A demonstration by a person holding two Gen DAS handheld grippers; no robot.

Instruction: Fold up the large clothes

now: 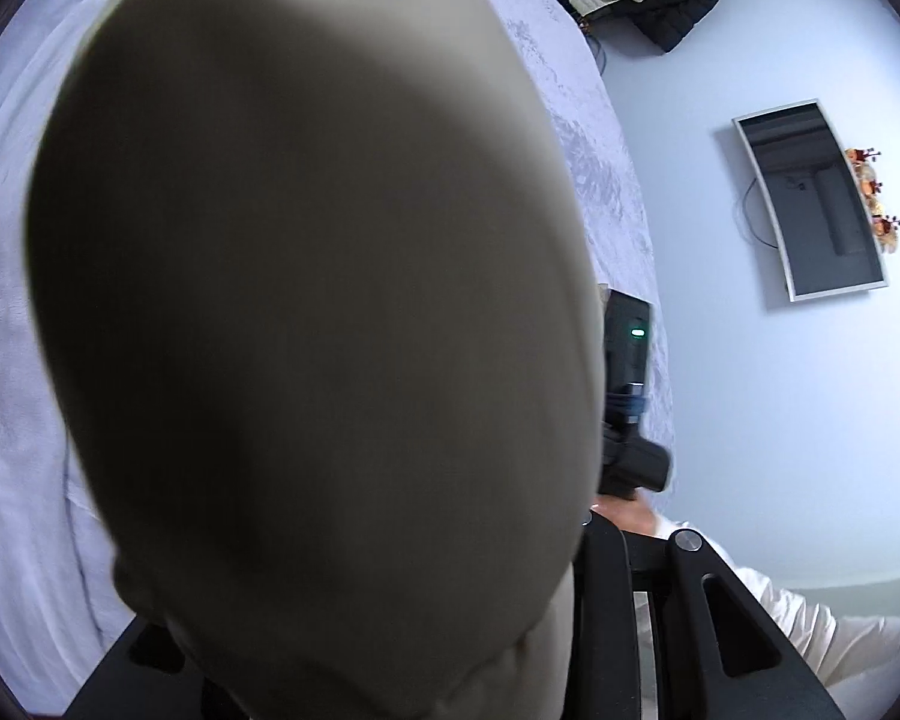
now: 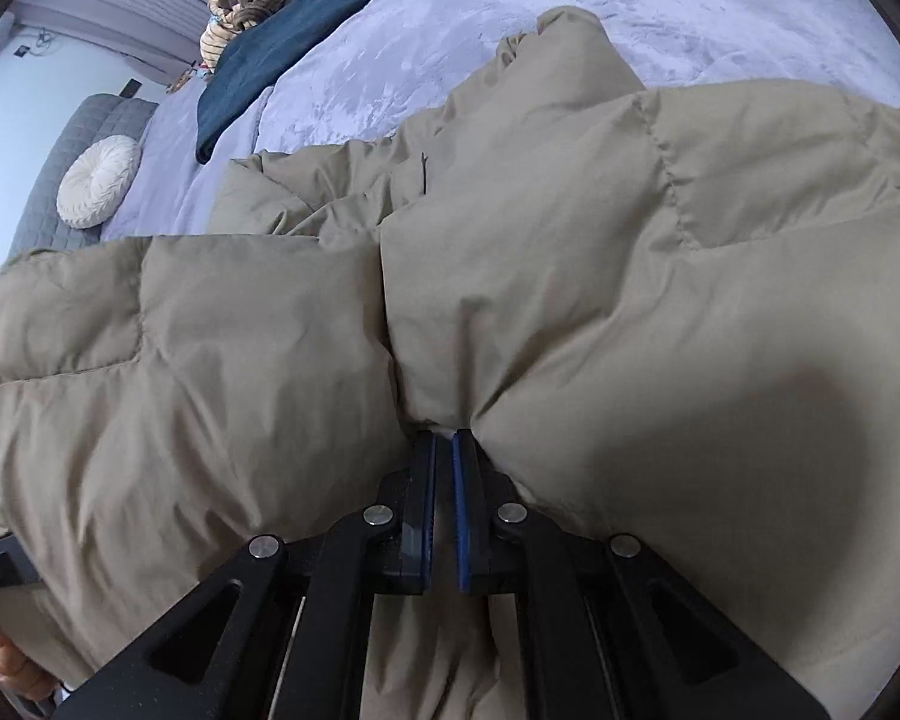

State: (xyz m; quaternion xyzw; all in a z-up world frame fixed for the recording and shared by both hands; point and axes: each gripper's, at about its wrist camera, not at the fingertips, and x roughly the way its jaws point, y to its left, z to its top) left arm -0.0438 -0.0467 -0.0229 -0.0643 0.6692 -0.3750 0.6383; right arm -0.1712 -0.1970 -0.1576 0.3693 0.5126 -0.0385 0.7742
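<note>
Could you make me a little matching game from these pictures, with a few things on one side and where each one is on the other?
Things:
1. tan puffy jacket
2. folded jeans
3. round white cushion
4. mirror

Places:
A. hung on the pale wall
B. against the grey quilted headboard
C. pinched by the right hand-held gripper
D. lying on the far part of the lilac bedspread, beside a striped bundle

Pairs: 1-C, 2-D, 3-B, 4-A
</note>
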